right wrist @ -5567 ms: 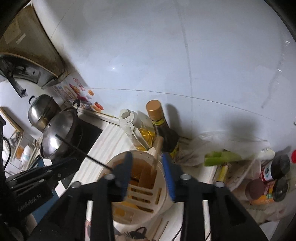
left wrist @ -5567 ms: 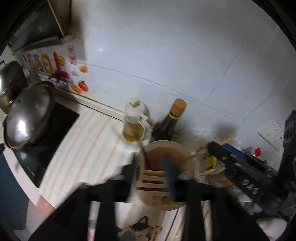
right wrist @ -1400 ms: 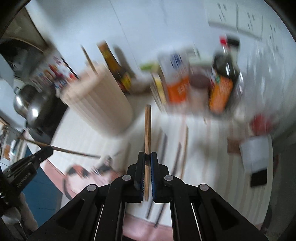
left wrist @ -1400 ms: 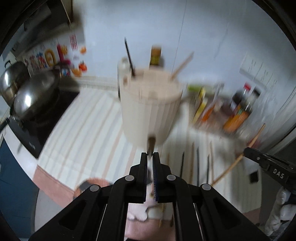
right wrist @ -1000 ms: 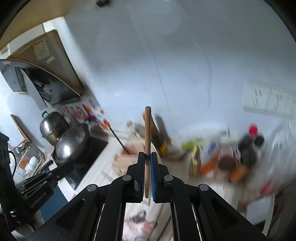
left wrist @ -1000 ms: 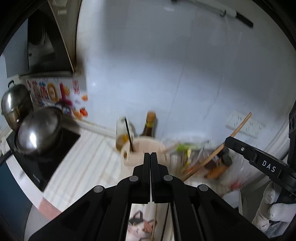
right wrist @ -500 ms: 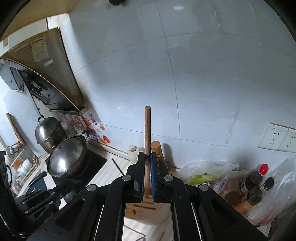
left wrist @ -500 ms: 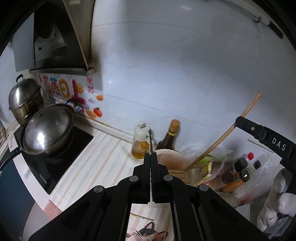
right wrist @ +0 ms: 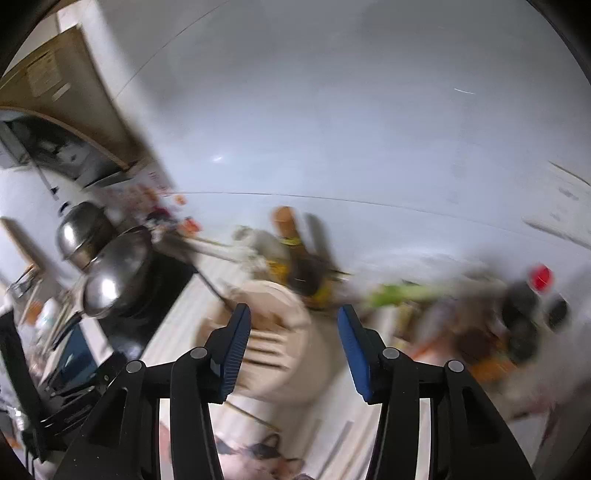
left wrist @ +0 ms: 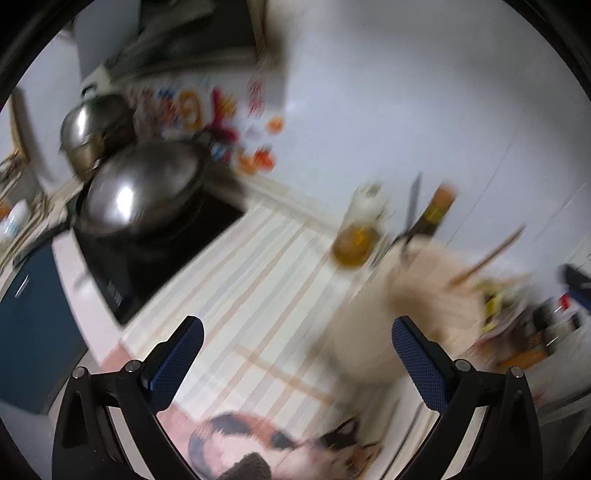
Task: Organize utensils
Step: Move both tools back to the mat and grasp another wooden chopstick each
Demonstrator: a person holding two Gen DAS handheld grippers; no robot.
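Both grippers, shut on chopsticks half a second ago, now gape wide and empty: left gripper (left wrist: 293,343), right gripper (right wrist: 293,338). Chopsticks (left wrist: 487,254) stand in the cream utensil holder (right wrist: 273,332), right of the wok (left wrist: 140,184). Fast swinging so near could tip the holder.

2 pots (left wrist: 96,127), 2 bottles (left wrist: 356,240), 1 holder (right wrist: 266,332).

Home kitchen: lidded steel pots (left wrist: 140,188) on black cooktop (left wrist: 155,254), range hood (left wrist: 192,33), oil bottle (left wrist: 356,236), tiled wall (right wrist: 351,110).
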